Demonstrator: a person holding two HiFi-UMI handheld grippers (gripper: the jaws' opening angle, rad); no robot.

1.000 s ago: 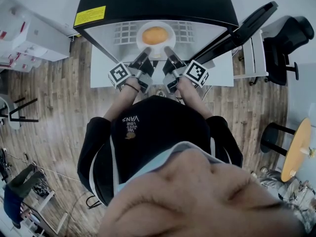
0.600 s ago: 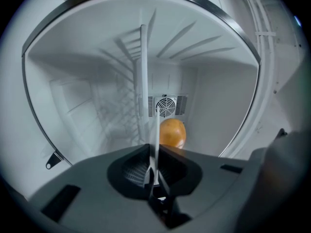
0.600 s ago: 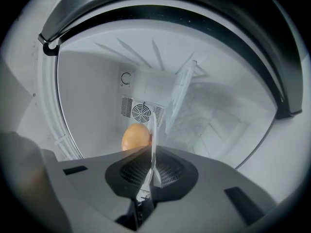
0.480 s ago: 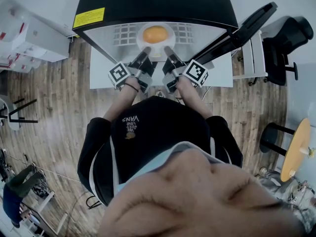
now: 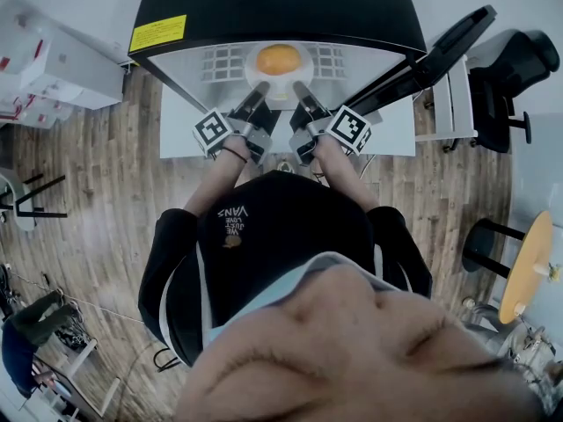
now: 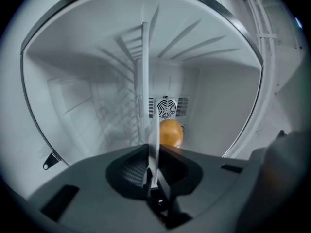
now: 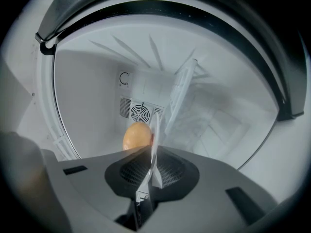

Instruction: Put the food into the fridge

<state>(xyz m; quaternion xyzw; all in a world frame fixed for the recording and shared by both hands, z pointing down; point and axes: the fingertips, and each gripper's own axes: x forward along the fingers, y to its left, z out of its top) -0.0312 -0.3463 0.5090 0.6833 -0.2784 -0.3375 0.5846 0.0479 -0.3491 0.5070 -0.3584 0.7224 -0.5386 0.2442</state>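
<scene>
Plate [image 5: 278, 79] level, round food [image 5: 278, 59] atop; left tongs [image 5: 261, 88], right tongs [image 5: 299, 86] pinching rim.

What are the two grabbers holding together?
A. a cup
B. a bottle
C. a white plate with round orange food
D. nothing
C: the left gripper and right gripper each have jaws shut on the plate carrying the orange food.

In the left gripper view the left tool [image 6: 151, 171] hid the lower part of the food [image 6: 171, 132]. In the head view the print of the yellow label [image 5: 159, 30] on the fridge [image 5: 273, 7] was too small to read, and the picture's top edge cut the fridge off.
</scene>
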